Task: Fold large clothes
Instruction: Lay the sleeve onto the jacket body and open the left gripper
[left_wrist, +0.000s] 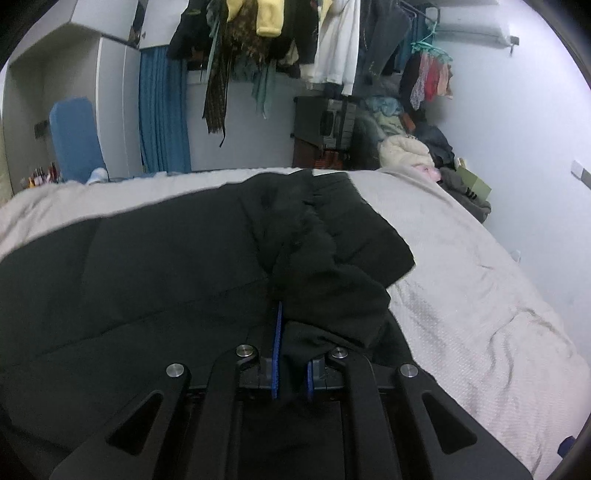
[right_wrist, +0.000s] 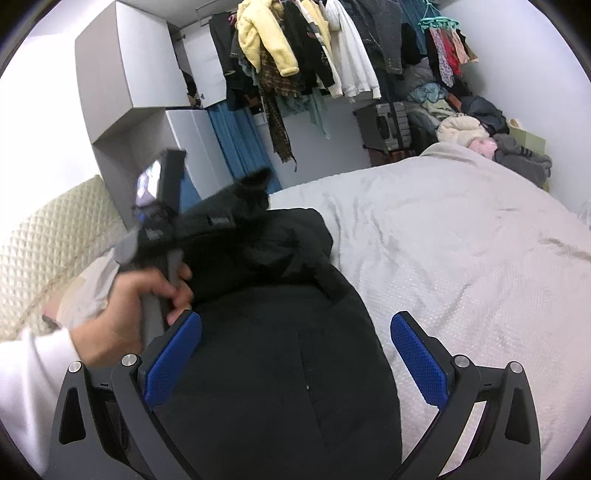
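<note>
The left tool (left_wrist: 291, 354) is clamped on a bunched fold of the black garment (left_wrist: 147, 258), which lies spread across the grey bedspread (left_wrist: 480, 295). To fold well, I judge this pinch should carry the fabric across in a low, even arc, keeping the edge taut so no creases get trapped. The right tool (right_wrist: 295, 362) hovers above the garment with pads spread wide, gripping nothing; it could pin the fold line while the left lays cloth over.

Black padded jacket (right_wrist: 266, 369) lies spread over bed (right_wrist: 461, 258).
</note>
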